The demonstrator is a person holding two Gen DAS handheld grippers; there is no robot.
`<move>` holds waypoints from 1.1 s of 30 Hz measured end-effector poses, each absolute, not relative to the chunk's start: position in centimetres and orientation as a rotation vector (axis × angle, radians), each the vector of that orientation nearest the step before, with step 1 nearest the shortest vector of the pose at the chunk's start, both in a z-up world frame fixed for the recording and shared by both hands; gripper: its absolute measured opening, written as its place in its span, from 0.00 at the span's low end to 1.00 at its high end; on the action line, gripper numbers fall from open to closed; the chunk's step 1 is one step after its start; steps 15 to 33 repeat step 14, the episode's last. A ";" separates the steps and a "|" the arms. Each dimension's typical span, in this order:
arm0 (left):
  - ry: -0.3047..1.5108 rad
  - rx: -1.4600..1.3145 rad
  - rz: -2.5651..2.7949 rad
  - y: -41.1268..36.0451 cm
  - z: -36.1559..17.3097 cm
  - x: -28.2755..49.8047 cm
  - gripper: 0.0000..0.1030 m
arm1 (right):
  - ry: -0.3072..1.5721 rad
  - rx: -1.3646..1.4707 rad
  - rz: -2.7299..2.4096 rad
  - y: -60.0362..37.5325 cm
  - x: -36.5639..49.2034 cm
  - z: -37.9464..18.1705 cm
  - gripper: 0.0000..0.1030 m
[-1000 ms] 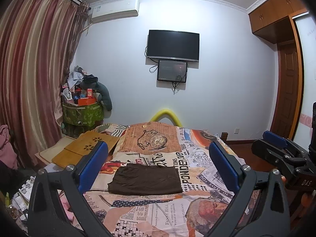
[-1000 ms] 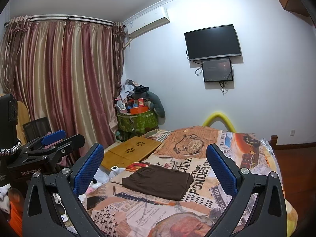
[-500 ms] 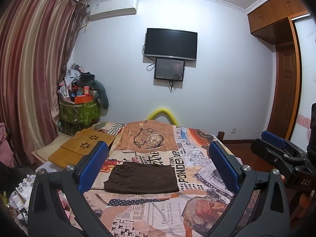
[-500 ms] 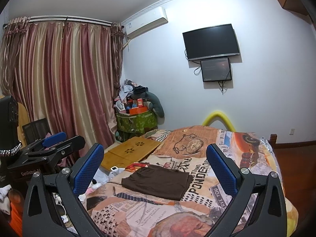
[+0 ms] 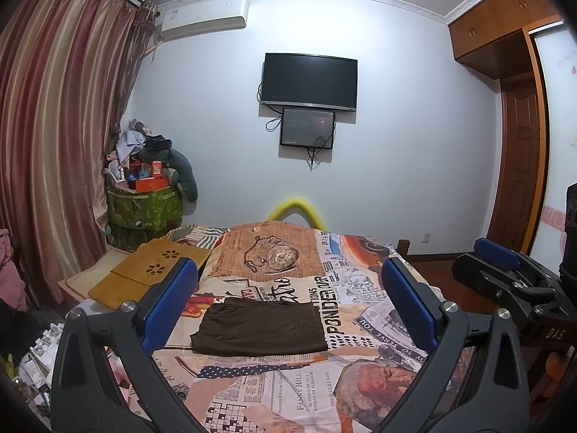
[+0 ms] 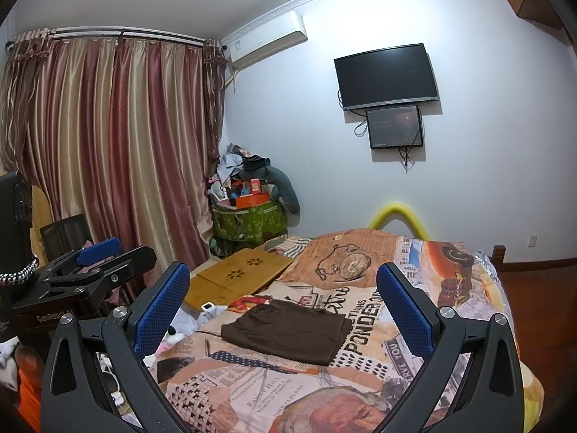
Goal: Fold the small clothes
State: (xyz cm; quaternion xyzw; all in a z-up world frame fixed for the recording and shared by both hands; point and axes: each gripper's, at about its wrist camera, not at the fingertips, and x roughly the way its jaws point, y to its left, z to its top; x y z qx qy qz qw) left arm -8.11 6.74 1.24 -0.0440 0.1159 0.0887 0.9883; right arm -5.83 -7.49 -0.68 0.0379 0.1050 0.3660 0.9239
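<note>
A dark brown garment point(image 5: 260, 326) lies folded into a flat rectangle on the bed's newspaper-print cover point(image 5: 274, 393); it also shows in the right wrist view point(image 6: 288, 330). My left gripper point(image 5: 288, 299) is open and empty, held well back from the garment and above the bed's near end. My right gripper point(image 6: 285, 299) is open and empty, also held back from the garment. The right gripper shows at the right edge of the left wrist view point(image 5: 505, 270), and the left gripper shows at the left of the right wrist view point(image 6: 97, 267).
A wooden lap desk point(image 5: 151, 274) lies at the bed's left side. A green hamper point(image 5: 144, 205) piled with clutter stands in the corner by the curtains point(image 5: 54, 126). A television point(image 5: 310, 81) hangs on the far wall. A wooden door point(image 5: 519, 176) is at the right.
Both grippers have stayed open and empty. The left wrist view has drifted slightly, so the garment sits a little lower and further left in it. The garment has not moved.
</note>
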 end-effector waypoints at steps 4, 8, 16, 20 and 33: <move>0.237 -0.102 0.170 7.0 1.2 -8.1 1.00 | 0.215 0.077 0.750 -7.5 -5.9 -0.6 1.00; 0.237 -0.100 0.166 7.0 1.2 -8.1 1.00 | 0.220 0.078 0.751 -7.5 -5.8 -0.6 1.00; 0.242 -0.098 0.158 7.2 1.1 -8.1 1.00 | 0.226 0.083 0.749 -7.3 -5.7 -0.6 1.00; 0.242 -0.098 0.158 7.2 1.1 -8.1 1.00 | 0.226 0.083 0.749 -7.3 -5.7 -0.6 1.00; 0.242 -0.098 0.158 7.2 1.1 -8.1 1.00 | 0.226 0.083 0.749 -7.3 -5.7 -0.6 1.00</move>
